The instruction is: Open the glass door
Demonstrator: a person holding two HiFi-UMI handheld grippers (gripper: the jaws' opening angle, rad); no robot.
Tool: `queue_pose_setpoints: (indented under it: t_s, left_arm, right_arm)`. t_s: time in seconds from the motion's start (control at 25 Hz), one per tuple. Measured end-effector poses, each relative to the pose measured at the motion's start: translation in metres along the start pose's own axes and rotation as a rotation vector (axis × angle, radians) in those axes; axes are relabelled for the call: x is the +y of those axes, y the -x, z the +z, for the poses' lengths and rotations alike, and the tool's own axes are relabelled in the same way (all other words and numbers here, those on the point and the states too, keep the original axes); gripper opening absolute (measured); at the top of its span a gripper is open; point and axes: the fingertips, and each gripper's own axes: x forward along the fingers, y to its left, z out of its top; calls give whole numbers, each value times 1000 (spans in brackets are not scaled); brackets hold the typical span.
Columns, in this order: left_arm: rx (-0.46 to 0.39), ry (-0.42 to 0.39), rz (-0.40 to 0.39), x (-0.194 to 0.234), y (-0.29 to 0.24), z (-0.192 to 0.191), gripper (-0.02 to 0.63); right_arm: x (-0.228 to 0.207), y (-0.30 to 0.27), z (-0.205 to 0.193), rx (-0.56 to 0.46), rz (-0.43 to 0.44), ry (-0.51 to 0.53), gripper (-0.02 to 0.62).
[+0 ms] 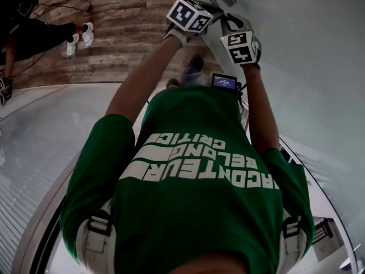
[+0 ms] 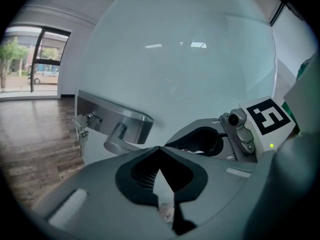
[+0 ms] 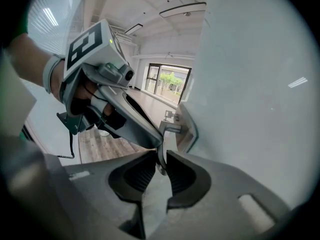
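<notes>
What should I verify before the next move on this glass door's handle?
1. Right gripper on lever handle: ok, jaws closed on its end.
2. Left gripper free: ok, jaws together on nothing, beside the lever.
3. Grippers clear of each other: cannot tell, they sit very close.
4. Latch exposed at the glass door edge: ok; how far open, cannot tell.
5. Bystander clear of the swing: cannot tell, feet on the wooden floor beyond.

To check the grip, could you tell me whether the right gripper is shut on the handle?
Shut on it: the handle runs between the right gripper's jaws, which sit against both its sides.
</notes>
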Motion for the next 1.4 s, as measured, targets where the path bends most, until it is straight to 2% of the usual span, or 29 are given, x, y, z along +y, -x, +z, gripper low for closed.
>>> queue_pose_setpoints:
  t_s: [0.36, 0.64, 0.84, 1.08, 1.4]
  left_arm:
    - [21, -1, -58, 6, -17, 64, 9]
    - [49, -20, -80, 26, -72, 71, 9]
    - [55, -31, -121, 34, -98, 93, 9]
    - [53, -36, -207, 29, -120, 105, 8]
    - [90, -71, -312, 24, -150, 126, 8]
  right_arm:
    - [-59, 7, 31, 41, -70, -40, 51]
    - [-101, -20, 2, 47, -104, -90, 51]
    - [-135, -28, -1, 58, -138, -109, 51]
    - [-159, -25, -11, 67, -178, -134, 51]
    - [-196, -23, -24, 85, -211, -182, 51]
